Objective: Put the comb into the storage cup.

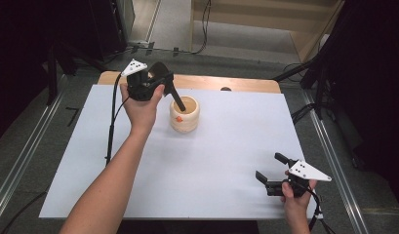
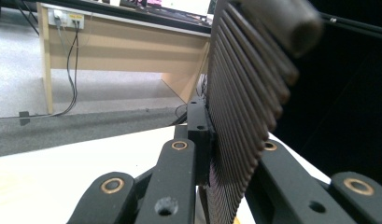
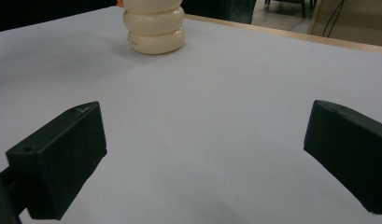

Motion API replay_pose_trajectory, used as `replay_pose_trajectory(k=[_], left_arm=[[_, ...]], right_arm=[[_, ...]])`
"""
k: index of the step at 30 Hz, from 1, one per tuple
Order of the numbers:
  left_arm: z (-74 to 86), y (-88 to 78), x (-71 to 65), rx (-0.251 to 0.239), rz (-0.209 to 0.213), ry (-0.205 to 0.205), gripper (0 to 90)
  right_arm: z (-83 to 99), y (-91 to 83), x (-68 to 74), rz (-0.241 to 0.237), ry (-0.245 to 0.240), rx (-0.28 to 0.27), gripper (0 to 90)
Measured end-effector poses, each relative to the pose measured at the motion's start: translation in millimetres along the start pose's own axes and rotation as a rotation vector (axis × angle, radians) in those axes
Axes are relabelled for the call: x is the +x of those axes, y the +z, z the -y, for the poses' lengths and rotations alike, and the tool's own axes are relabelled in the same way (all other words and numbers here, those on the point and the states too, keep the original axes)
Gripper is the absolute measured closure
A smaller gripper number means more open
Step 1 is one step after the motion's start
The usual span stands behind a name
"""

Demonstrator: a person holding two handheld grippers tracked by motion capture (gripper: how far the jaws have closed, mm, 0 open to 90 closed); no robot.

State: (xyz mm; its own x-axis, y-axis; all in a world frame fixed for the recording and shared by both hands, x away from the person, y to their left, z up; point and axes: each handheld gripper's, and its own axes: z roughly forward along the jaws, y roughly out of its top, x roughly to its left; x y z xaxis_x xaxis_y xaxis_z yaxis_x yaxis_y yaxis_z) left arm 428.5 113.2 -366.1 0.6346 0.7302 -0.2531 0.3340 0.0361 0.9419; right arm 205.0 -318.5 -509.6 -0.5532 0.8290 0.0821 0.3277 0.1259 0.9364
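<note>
White table surface (image 1: 211, 161) across the middle of the high view, wooden edge along its far side at the top. Largest thing on it: a cream ribbed pot (image 1: 184, 114), a little above and left of frame centre, upright, small orange mark on its near side. Same pot (image 3: 154, 28) at the top left of the right gripper view, stacked rounded rings, standing flat on the white surface, well apart from the jaws there.

Left hand (image 1: 141, 109) coming up from the bottom left, forearm long across the sheet, just left of the pot. Left gripper (image 1: 158, 80) in that hand, upper left of centre, grey plate on top, cable trailing down the left side. Jaws clamped tight on a dark stick-like tool (image 1: 177, 100), slanting down to the right, lower end inside the pot's mouth. In the left gripper view, ridged dark pad and the tool's rounded grey end (image 2: 291, 23) at the upper right, right up against the lens, blurred.

Right hand (image 1: 294, 195) at the bottom right, well apart from the pot. Right gripper (image 1: 269, 168) just above it, grey plate to the right, jaws spread wide with nothing between them, low over bare white surface.
</note>
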Motion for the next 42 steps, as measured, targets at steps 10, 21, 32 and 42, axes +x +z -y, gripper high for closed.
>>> replay_pose_trajectory(k=[10, 21, 32, 42], left_arm=[[11.2, 8.4, 2.6, 0.019, -0.022, -0.018, 83.7], [23.3, 18.1, 1.5, 0.046, -0.029, -0.024, 83.7], [36.9, 28.0, 0.3, 0.07, -0.019, -0.05, 83.7], [44.1, 35.9, -2.9, 0.089, -0.019, -0.051, 83.7]], right_arm=[[0.5, 0.8, -0.3, -0.002, -0.001, -0.002, 0.0], [0.5, 1.1, -0.4, -0.005, -0.003, -0.001, 0.0], [0.8, 1.6, -0.9, -0.004, -0.002, 0.0, 0.0], [1.0, 2.4, -0.8, -0.007, 0.0, 0.002, 0.0]])
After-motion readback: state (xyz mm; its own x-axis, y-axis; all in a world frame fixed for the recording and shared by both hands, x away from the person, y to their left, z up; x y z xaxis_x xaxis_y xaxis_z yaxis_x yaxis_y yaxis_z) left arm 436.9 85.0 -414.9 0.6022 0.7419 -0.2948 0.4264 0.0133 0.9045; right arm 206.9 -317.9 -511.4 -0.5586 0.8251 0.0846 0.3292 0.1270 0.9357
